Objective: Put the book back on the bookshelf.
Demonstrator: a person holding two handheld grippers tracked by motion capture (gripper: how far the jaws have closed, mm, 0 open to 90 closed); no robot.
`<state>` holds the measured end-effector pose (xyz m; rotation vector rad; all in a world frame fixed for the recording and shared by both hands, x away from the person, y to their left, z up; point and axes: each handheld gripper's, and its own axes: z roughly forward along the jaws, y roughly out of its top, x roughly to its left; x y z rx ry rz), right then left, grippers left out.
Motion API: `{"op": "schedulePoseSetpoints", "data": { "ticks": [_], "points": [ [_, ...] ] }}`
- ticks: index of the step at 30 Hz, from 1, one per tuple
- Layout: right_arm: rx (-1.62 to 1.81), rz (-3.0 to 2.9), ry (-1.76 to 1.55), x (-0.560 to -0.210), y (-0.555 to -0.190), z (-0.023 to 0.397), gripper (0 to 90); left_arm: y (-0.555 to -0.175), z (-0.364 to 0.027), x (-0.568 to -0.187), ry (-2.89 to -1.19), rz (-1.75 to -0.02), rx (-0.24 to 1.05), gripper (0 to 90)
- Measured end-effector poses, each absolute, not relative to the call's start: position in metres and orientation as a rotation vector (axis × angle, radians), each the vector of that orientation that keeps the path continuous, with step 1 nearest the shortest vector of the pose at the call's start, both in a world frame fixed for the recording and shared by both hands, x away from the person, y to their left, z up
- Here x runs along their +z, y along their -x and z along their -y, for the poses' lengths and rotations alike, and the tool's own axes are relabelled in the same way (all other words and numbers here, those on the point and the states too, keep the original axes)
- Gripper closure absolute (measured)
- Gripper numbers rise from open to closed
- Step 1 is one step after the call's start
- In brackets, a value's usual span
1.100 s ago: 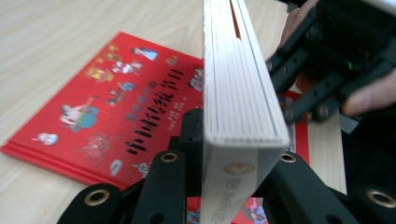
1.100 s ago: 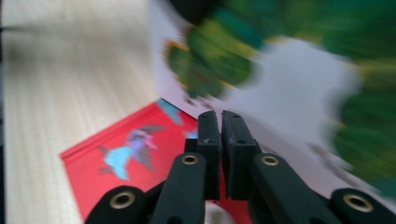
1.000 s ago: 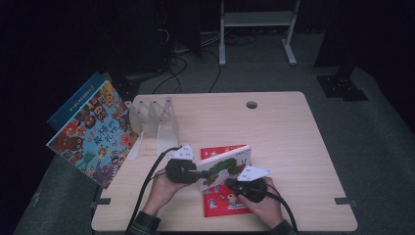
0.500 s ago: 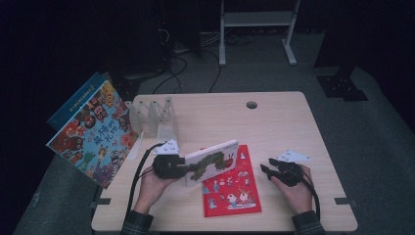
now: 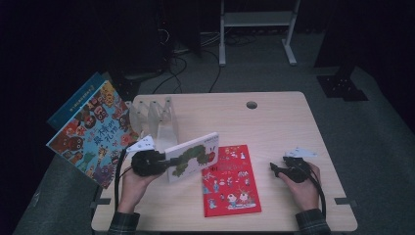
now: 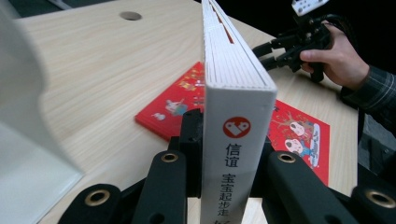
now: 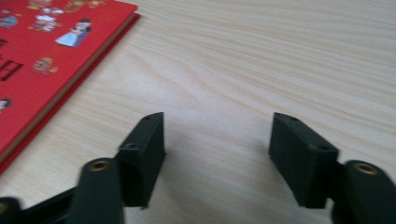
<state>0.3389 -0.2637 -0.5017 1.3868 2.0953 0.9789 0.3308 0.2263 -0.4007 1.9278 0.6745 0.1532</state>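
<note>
White book (image 5: 192,156) pinched in left gripper (image 5: 169,163), right gripper (image 5: 275,169) empty

Left jaws clamp the book's spine end on both sides, holding it on edge above the table (image 5: 274,117), its length running straight out ahead of them. Below and beyond those jaws lies a red book (image 5: 231,180), flat. Right jaws stand spread, having just been opening, with bare wood between them; the red book's edge sits off their left side, near but apart
</note>
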Motion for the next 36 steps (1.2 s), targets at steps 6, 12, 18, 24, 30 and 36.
{"op": "schedulePoseSetpoints", "data": {
  "ticks": [6, 12, 18, 24, 30, 36],
  "points": [
    [0.957, -2.095, -1.391, -0.502, -0.342, 0.265, 26.1, -0.323, -0.254, -0.395, -1.894, -0.727, 0.192, 75.2],
    [0.956, -2.093, -1.398, -0.502, -0.342, 0.264, 25.6, -0.309, -0.284, -0.394, -1.866, -0.775, 0.216, 75.2],
    [0.957, -2.091, -1.399, -0.502, -0.343, 0.265, 25.8, -0.298, -0.315, -0.395, -1.845, -0.837, 0.256, 75.2],
    [0.956, -2.090, -1.399, -0.502, -0.343, 0.265, 25.8, -0.291, -0.341, -0.396, -1.807, -0.907, 0.317, 75.2],
    [0.956, -2.092, -1.399, -0.502, -0.344, 0.264, 25.8, -0.293, -0.352, -0.398, -1.764, -0.956, 0.399, 75.2],
    [0.955, -2.093, -1.402, -0.502, -0.344, 0.264, 25.9, -0.307, -0.345, -0.402, -1.752, -0.996, 0.496, 75.2]
  ]
}}
